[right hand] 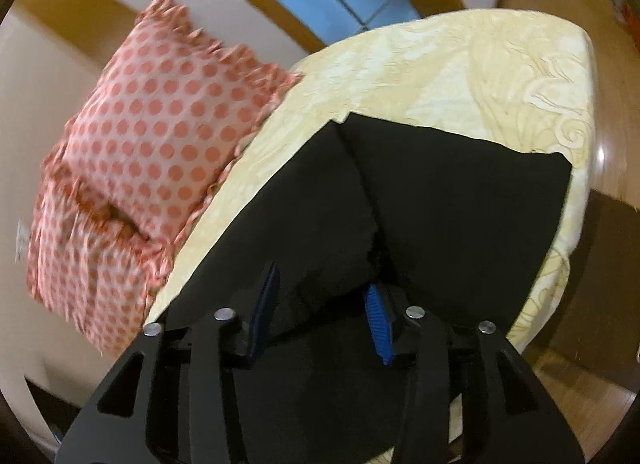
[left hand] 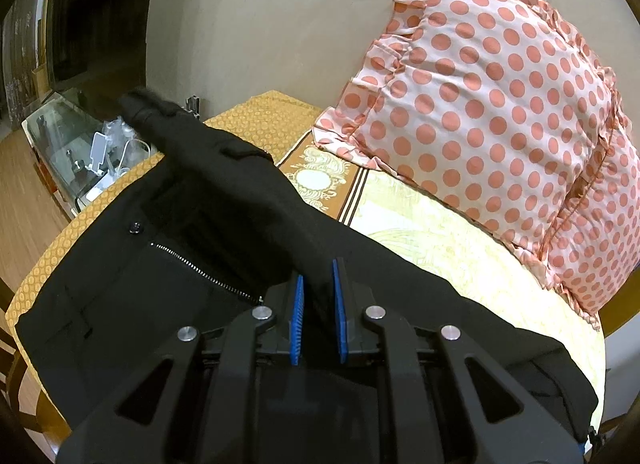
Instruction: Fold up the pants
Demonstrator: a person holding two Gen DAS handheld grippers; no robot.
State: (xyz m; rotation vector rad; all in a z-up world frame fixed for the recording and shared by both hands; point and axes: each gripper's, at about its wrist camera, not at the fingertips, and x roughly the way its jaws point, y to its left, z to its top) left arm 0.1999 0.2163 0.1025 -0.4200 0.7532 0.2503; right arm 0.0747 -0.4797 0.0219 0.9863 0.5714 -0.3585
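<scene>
Bedsheet (left hand: 440, 232) bears pants (left hand: 160, 264) — pinched in left tool (left hand: 318, 284).

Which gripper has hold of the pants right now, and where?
The left gripper is shut on a raised fold of the black fabric pants, right of the zipper. The right gripper has open jaws and holds nothing.

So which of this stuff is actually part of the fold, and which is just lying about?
Job:
black pants
left gripper, pinching a fold of them
right gripper, jaws apart over them

Lying about:
polka-dot pillow
yellow bedsheet
glass table with clutter
</scene>
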